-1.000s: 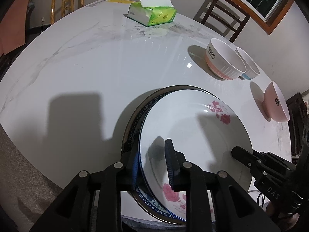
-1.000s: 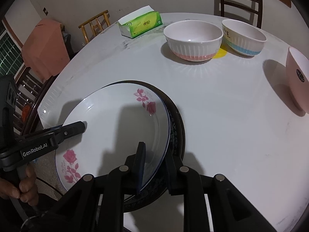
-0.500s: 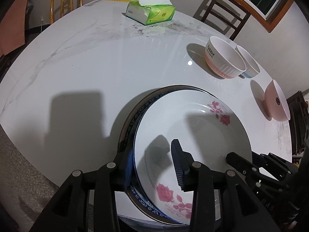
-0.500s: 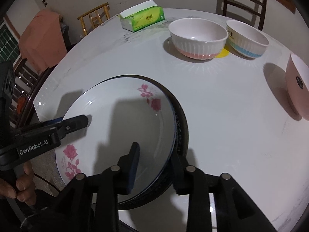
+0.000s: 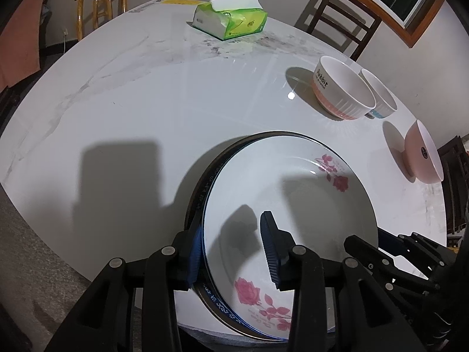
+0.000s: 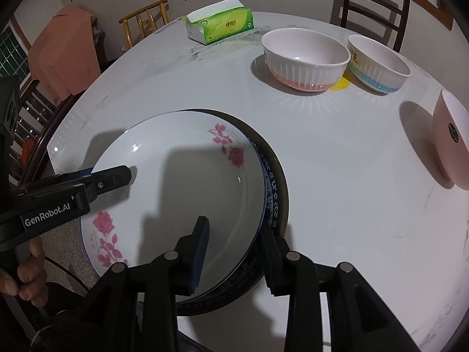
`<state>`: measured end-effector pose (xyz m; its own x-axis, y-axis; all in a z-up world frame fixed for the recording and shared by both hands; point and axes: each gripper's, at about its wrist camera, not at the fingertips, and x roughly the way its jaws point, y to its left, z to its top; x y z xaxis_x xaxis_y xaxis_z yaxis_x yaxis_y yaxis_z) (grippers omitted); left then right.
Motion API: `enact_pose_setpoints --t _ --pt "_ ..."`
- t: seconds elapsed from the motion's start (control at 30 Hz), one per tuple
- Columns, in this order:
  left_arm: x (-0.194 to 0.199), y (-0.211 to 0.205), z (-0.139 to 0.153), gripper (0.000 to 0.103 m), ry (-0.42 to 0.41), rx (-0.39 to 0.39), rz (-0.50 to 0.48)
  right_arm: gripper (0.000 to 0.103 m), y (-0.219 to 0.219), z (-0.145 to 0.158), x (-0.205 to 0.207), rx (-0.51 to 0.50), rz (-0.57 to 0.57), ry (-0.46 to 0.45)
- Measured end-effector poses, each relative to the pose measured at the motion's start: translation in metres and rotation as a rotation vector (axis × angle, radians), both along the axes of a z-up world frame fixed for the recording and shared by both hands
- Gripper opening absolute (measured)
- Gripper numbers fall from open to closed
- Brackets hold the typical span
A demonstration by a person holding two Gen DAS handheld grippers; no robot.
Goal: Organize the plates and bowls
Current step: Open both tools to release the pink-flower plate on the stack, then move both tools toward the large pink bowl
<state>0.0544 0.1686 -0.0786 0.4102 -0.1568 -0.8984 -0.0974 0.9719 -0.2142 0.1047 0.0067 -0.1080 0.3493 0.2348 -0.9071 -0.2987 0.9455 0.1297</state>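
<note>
Stack: rose plate (image 5: 293, 205) is sitting inside the blue-patterned plate (image 6: 274, 193), both lying at the near edge of the table (image 5: 146, 102), part of the stack overhanging that edge.
Left gripper (image 5: 231, 252): jaws are standing spread, straddling the left rim of the stack; outer pad is sitting just beside the rim and the inner pad is hanging clear over the plate's floor, so it is pinching nothing.
Right gripper (image 6: 231, 252): likewise spread across the right rim; a gap is showing on the inner side, so nothing is being squeezed here either.
Bowls: pink-banded bowl (image 6: 304, 58) and blue-banded bowl (image 6: 378, 64) are standing side by side at the far right; pink bowl (image 6: 453, 143) is sitting apart at the right edge. None are nested yet.
Other: tissue pack (image 5: 231, 20) is lying at the far side, well apart from the dishes.
Step (judged): plates are looking stacked and released; bowls are remaining.
Risk 1: a pad is likely catching the rim on withdrawal, dragging the overhanging stack off the near edge.
Risk 2: the upper plate is sitting off-centre, so a nudge could be sliding it.
Risk 3: glazed bowl walls could be slipping from a light pinch.
</note>
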Motion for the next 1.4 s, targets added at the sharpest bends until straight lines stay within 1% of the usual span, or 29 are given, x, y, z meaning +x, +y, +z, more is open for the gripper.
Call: enact_pose_setpoints --t 0.13,0.2,0.4,0.47,0.5,0.57,0.6,0.63,0.7,0.8,0.97,1.07,1.13,1.23,1.27,1.4 --pt "0.000 0.001 0.000 0.036 -0.001 0.002 0.002 0.033 -0.001 0.001 -0.001 0.002 0.000 0.002" --pt "0.001 -0.001 0.001 0.036 0.003 0.021 -0.009 0.033 -0.003 0.002 -0.001 0.011 -0.005 0.005" --pt "0.001 -0.017 0.001 0.039 0.010 0.150 -0.072 0.033 -0.011 0.003 -0.002 0.040 -0.022 0.013" --pt "0.001 -0.020 0.000 0.040 0.007 0.176 -0.078 0.033 -0.012 0.005 -0.003 0.042 -0.020 0.009" --pt "0.000 -0.021 0.001 0.041 0.000 0.191 -0.078 0.034 -0.012 0.006 -0.004 0.041 -0.021 0.003" --pt "-0.001 -0.024 0.004 0.044 -0.023 0.247 -0.081 0.034 -0.012 0.009 -0.005 0.043 -0.020 -0.007" --pt "-0.001 -0.025 0.005 0.045 -0.032 0.259 -0.083 0.034 -0.013 0.009 -0.005 0.047 -0.021 -0.008" --pt "-0.001 -0.026 0.007 0.046 -0.036 0.257 -0.086 0.034 -0.014 0.010 -0.005 0.052 -0.024 -0.012" --pt "-0.002 -0.025 0.010 0.046 -0.053 0.254 -0.080 0.034 -0.018 0.012 -0.005 0.059 -0.029 -0.024" --pt "-0.006 -0.025 0.019 0.050 -0.102 0.257 -0.057 0.034 -0.026 0.017 -0.009 0.072 -0.047 -0.057" --pt "-0.009 -0.029 0.035 0.053 -0.178 0.202 0.000 0.034 -0.043 0.028 -0.013 0.037 -0.103 -0.145" --pt "-0.008 -0.038 0.039 0.053 -0.188 0.172 0.003 0.034 -0.058 0.035 -0.017 0.024 -0.149 -0.178" --pt "-0.007 -0.046 0.042 0.054 -0.192 0.161 -0.010 0.034 -0.070 0.036 -0.017 0.032 -0.180 -0.171" --pt "-0.005 -0.062 0.045 0.054 -0.188 0.161 -0.039 0.034 -0.085 0.038 -0.018 0.025 -0.214 -0.166" --pt "-0.005 -0.065 0.046 0.056 -0.187 0.162 -0.043 0.034 -0.090 0.039 -0.018 0.016 -0.226 -0.169" --pt "-0.001 -0.080 0.053 0.056 -0.184 0.172 -0.066 0.034 -0.105 0.042 -0.019 -0.026 -0.246 -0.167"
